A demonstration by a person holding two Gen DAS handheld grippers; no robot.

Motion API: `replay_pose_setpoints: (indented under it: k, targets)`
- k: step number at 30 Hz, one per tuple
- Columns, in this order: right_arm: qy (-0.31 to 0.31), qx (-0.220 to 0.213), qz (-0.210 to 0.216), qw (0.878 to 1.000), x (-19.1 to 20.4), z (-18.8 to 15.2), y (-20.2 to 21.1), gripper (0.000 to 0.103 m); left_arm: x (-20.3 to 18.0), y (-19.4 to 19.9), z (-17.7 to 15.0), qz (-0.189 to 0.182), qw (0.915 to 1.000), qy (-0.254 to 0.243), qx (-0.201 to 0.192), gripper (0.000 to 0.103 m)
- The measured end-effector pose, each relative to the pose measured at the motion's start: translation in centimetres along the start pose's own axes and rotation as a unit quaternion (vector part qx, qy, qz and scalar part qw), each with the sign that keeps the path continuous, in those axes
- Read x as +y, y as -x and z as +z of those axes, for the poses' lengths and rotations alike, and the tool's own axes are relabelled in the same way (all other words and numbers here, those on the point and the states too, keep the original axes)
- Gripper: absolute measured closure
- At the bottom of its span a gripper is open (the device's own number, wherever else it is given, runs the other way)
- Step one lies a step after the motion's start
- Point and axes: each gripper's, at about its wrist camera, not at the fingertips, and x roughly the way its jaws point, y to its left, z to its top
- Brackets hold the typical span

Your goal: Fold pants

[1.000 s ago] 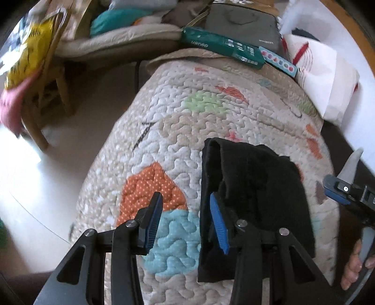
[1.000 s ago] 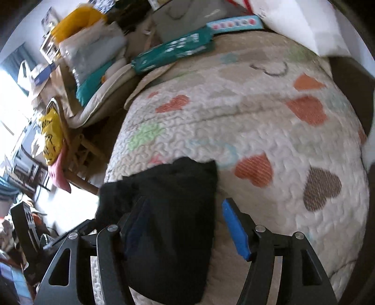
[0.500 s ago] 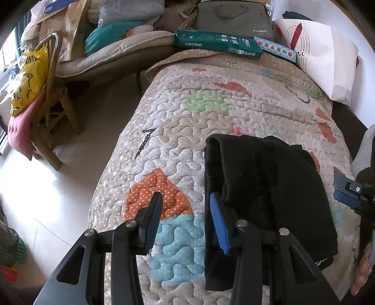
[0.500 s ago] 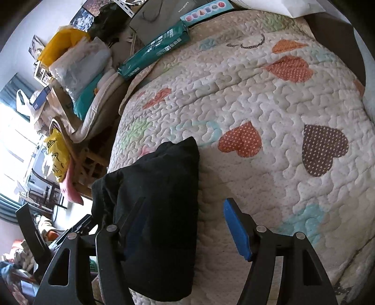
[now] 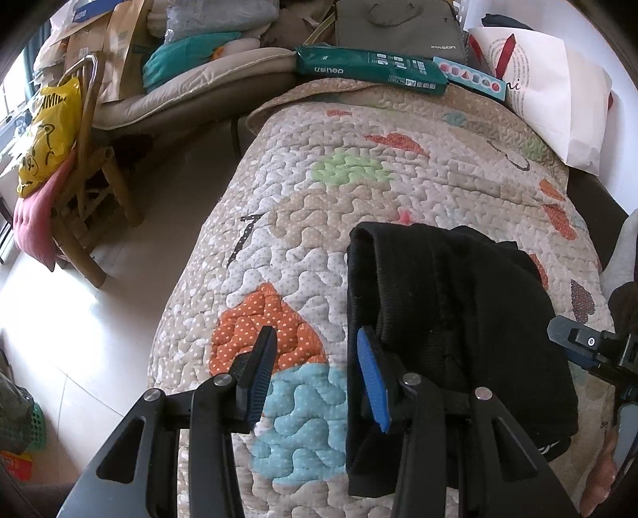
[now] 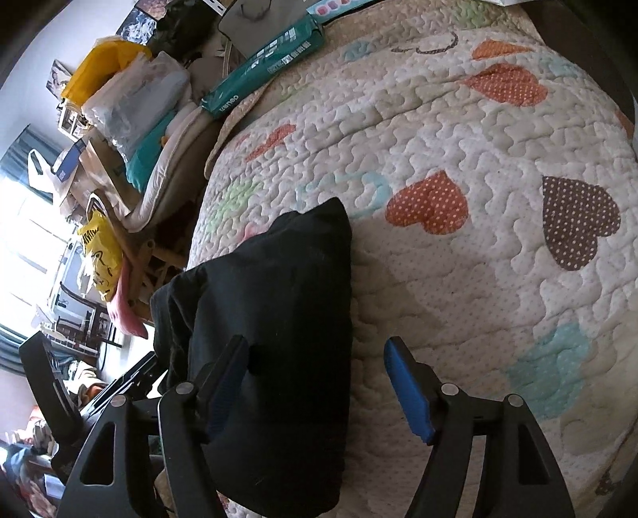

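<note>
The black pants (image 5: 450,318) lie folded into a thick bundle on the quilted bed cover (image 5: 339,199); they also show in the right wrist view (image 6: 287,318). My left gripper (image 5: 315,374) is open and empty, just left of the bundle's near left edge, its right finger beside the fabric. My right gripper (image 6: 315,386) is open and empty above the bundle's right edge; its left finger (image 6: 223,382) is over the cloth, its right finger over bare quilt. The right gripper's tip shows at the right edge of the left wrist view (image 5: 582,346).
A green box (image 5: 371,67), a grey bag (image 5: 398,24) and a white bag (image 5: 554,107) sit at the bed's far end. A wooden chair (image 5: 91,191) with a yellow bag (image 5: 48,131) stands left, across the floor. The quilt (image 6: 478,199) extends right.
Both grippers have drawn back and risen a little from the folded pants. The bundle lies still on the quilt and both grippers stay open.
</note>
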Motion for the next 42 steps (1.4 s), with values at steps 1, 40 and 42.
replay_pose_setpoints:
  k: [1, 40, 42]
  targets:
    - [0.001, 0.0, -0.001, 1.0, 0.0, -0.1, -0.1, 0.027, 0.0, 0.0, 0.0, 0.0, 1.0, -0.001, 0.0, 0.062]
    - [-0.034, 0.009, 0.014, 0.999, -1.4, -0.3, -1.0, 0.019, 4.1, -1.9, 1.4, -0.17, 0.9749, 0.136, 0.049, 0.055]
    - [-0.039, 0.009, 0.016, 0.999, -1.5, -0.4, -1.1, 0.019, 3.7, -2.3, 1.3, -0.175, 0.9742, 0.133, 0.053, 0.055]
